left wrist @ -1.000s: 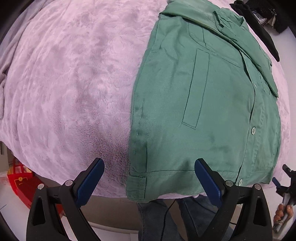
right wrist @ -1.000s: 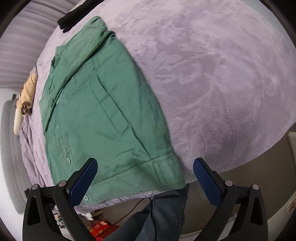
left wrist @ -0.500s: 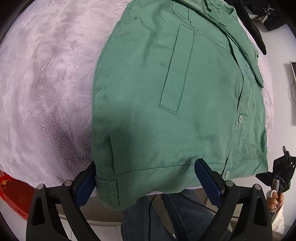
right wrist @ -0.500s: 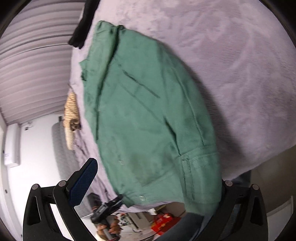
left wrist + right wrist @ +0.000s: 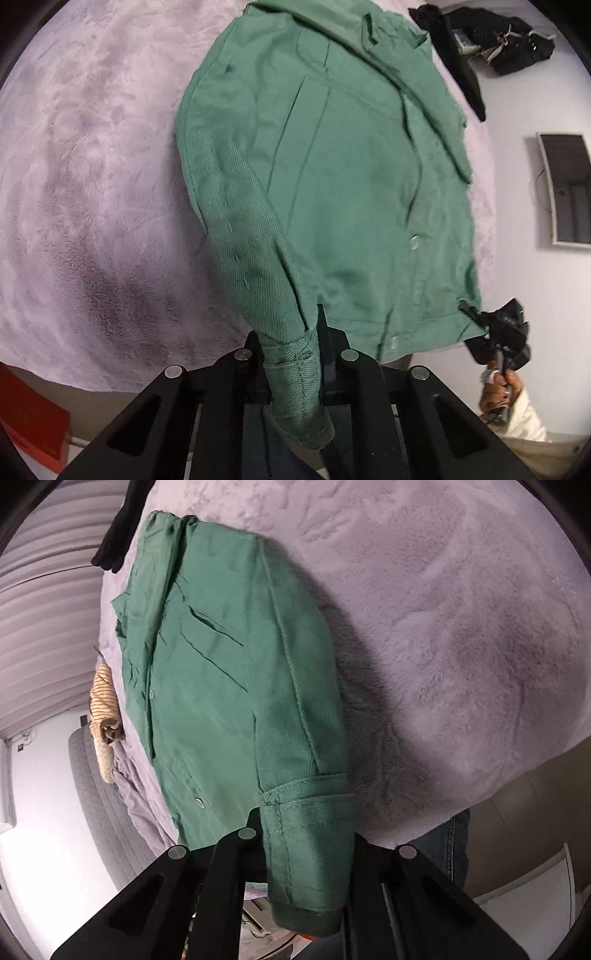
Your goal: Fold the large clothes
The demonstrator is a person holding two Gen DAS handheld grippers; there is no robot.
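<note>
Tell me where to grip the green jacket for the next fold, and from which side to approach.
Grip the green jacket at its near hem corners, coming in from the bed's near edge. That hem overhangs the lilac blanket, so fingers slip around it. The left gripper and right gripper are shut there now.

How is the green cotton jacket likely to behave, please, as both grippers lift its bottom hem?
The green cotton jacket will probably drape limply, since its pinched corners already bunch. Its thick twill suggests some weight. It likely drags on the plush lilac blanket.
</note>
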